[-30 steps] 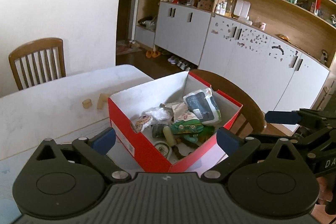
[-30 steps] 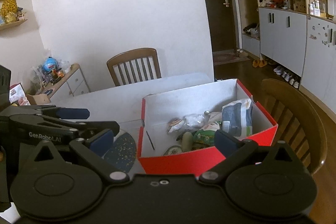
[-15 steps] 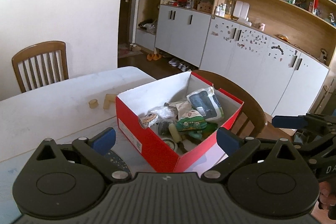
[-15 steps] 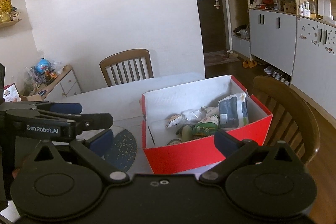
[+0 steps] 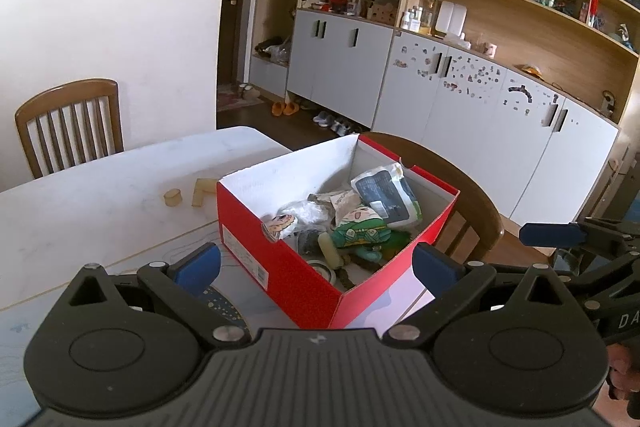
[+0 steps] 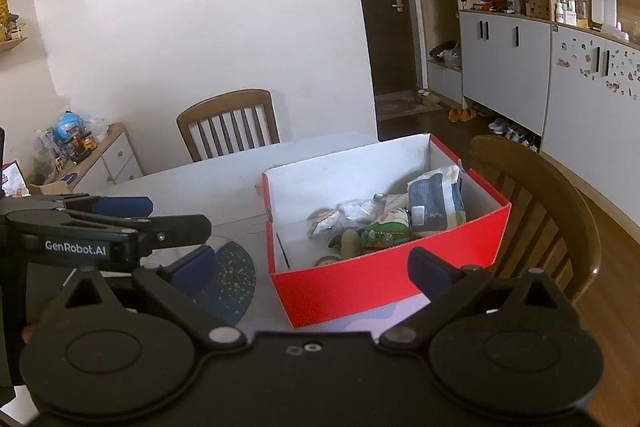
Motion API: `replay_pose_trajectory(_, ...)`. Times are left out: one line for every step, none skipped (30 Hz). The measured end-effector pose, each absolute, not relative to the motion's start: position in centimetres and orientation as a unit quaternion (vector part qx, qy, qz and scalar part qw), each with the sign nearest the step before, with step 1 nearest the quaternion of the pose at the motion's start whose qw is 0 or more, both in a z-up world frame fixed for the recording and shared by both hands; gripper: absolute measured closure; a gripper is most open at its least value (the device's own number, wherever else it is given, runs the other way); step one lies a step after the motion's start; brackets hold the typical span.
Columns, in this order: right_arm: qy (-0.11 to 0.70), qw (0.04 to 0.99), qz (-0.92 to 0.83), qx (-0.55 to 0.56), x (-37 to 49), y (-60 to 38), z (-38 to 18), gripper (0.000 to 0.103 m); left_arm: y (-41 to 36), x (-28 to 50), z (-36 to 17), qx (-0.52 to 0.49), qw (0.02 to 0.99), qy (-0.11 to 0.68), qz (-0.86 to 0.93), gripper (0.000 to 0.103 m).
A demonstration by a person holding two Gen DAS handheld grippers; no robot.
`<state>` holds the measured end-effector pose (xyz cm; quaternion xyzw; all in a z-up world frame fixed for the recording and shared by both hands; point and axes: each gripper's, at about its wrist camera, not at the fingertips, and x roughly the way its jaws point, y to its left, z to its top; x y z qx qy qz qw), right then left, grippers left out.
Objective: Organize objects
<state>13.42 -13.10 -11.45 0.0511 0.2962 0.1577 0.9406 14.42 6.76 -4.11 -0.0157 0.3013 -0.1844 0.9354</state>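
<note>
A red shoebox point(image 5: 280, 267) with white inside stands on the white table point(image 5: 100, 195). It holds a grey-blue pouch point(image 5: 386, 195), a green packet point(image 5: 360, 231), a crumpled clear bag and several small items. The box also shows in the right wrist view point(image 6: 384, 287), with the pouch point(image 6: 436, 199). My left gripper point(image 5: 316, 261) is open and empty, held back from the box's near corner. My right gripper point(image 6: 308, 263) is open and empty, in front of the box's long red side. Two small tan blocks point(image 5: 188, 195) lie on the table left of the box.
A dark speckled round mat point(image 6: 228, 279) lies on the table left of the box. A wooden chair point(image 5: 72, 123) stands at the table's far side, another point(image 6: 536, 211) behind the box. White cabinets and shelves point(image 5: 460, 95) line the right wall.
Both grippers have drawn back and up from the box, which looks smaller and farther away. Both stay open and empty. The box's contents have not moved.
</note>
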Motion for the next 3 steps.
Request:
replay_pose_trajectory(0.296,0.941,0.157,0.051,13.44,-13.08,-11.47,0.001,6.80,14.42,-4.11,-0.015,0.936,0.301,-0.183,0.000)
replay_pose_trajectory(0.297,0.941,0.156,0.051,13.44,-13.01,-11.45,0.001,6.88,14.39,-4.11,-0.014,0.937,0.299,-0.182,0.000)
replay_pose_trajectory(0.297,0.941,0.156,0.051,13.44,-12.94,-11.44,0.001,7.01,14.40,-4.12,-0.014,0.937,0.299,-0.182,0.000)
